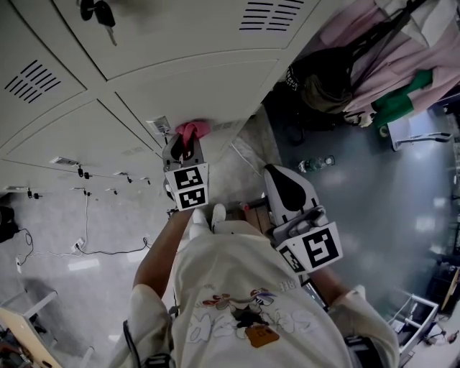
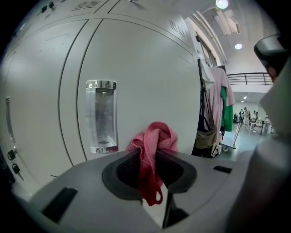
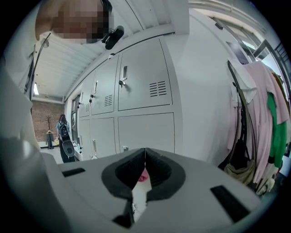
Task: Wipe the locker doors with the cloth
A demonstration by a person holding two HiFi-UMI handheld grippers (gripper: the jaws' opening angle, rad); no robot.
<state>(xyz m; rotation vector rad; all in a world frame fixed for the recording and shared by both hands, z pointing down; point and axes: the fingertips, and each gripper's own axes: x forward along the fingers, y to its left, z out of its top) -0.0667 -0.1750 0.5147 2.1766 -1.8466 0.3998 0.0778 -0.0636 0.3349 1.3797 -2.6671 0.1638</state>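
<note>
A bunched pink-red cloth (image 2: 153, 139) is pinched in my left gripper (image 2: 148, 157), its tail hanging down between the jaws. In the head view the cloth (image 1: 192, 130) presses against a low grey locker door (image 1: 194, 90), beside that door's metal handle recess (image 2: 102, 116). My left gripper (image 1: 184, 149) points at the lockers. My right gripper (image 1: 282, 188) is held back by my body, jaws shut with nothing in them. In the right gripper view its jaws (image 3: 144, 160) meet, and a bit of the cloth (image 3: 142, 176) shows through the gap below them.
A coat rack with pink and green garments (image 1: 392, 72) and a dark bag (image 1: 320, 83) stands right of the lockers. A water bottle (image 1: 315, 164) lies on the floor. Keys (image 1: 99, 13) hang from an upper locker. Cables (image 1: 93, 248) run along the floor at left.
</note>
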